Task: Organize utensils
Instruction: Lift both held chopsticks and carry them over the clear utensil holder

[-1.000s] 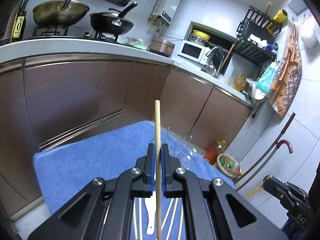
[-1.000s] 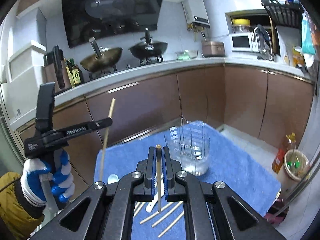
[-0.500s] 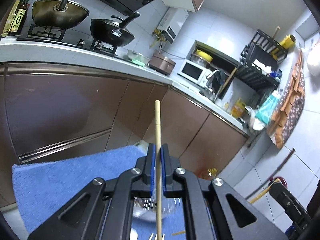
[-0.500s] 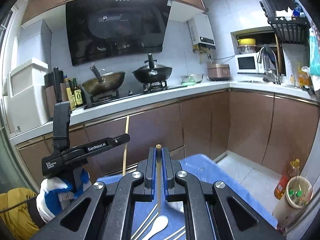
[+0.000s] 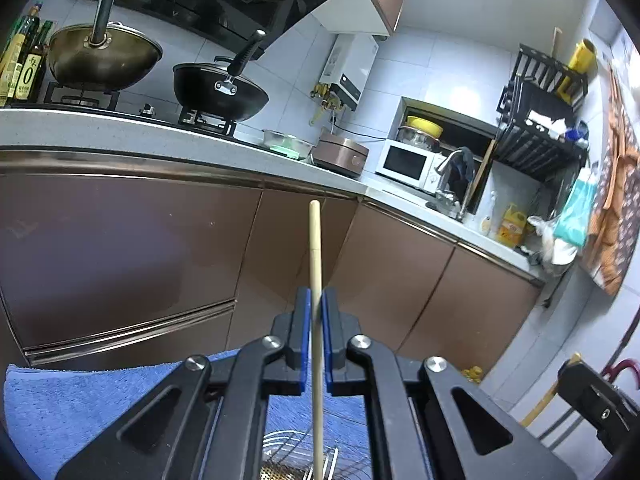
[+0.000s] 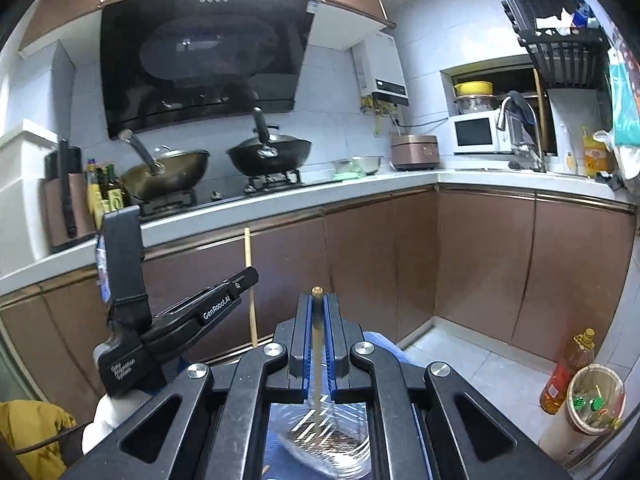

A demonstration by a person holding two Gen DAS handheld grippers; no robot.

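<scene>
My left gripper point(image 5: 315, 300) is shut on a wooden chopstick point(image 5: 315, 248) held upright; its lower end hangs over a clear glass holder with a wire rack point(image 5: 296, 456) at the frame's bottom. My right gripper point(image 6: 317, 304) is shut on another chopstick point(image 6: 317, 344), its lower end above the same clear holder point(image 6: 324, 436). In the right wrist view the left gripper point(image 6: 248, 276) and its chopstick point(image 6: 249, 276) stand to the left, held by a gloved hand point(image 6: 106, 416). The holder rests on a blue towel point(image 5: 80, 400).
Brown kitchen cabinets point(image 6: 480, 264) and a white counter point(image 6: 320, 188) lie ahead, with two woks point(image 6: 268, 152) on the stove. A bin point(image 6: 592, 400) and an oil bottle point(image 6: 568, 372) stand on the floor at right.
Both grippers rose and tilted up, each still gripping its chopstick. The holder and towel slid to the bottom of both views; the loose utensils on the towel dropped out of sight.
</scene>
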